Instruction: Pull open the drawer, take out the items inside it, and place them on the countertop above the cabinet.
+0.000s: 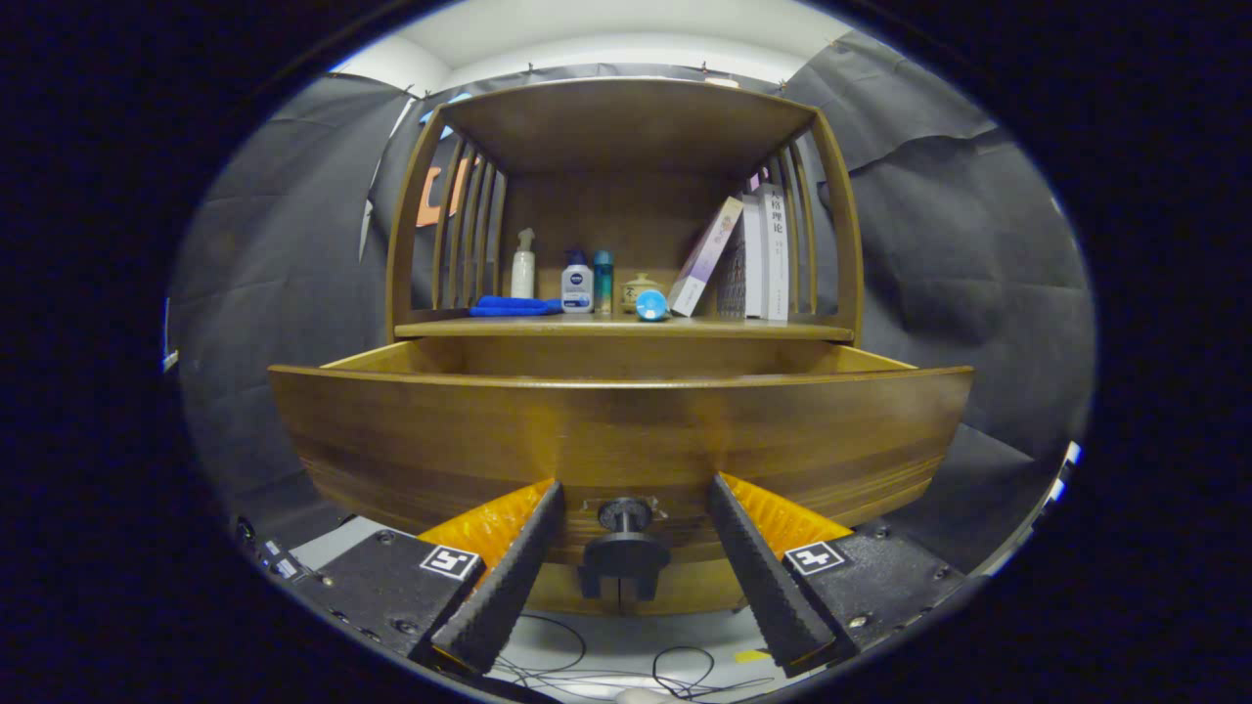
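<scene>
Two fingers [518, 562] of mine stand spread wide, flanking the knob [624, 515] without touching — drawer [440, 430] pulled out, its top edge below the countertop [773, 331].

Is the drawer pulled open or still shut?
Open: the drawer front stands out ahead of the countertop, side walls showing behind it. The hand-held gripper is open, fingers either side of the knob.

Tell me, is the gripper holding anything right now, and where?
Nothing is held. The gripper is open, its fingers spread to either side of the drawer knob without touching it.
</scene>
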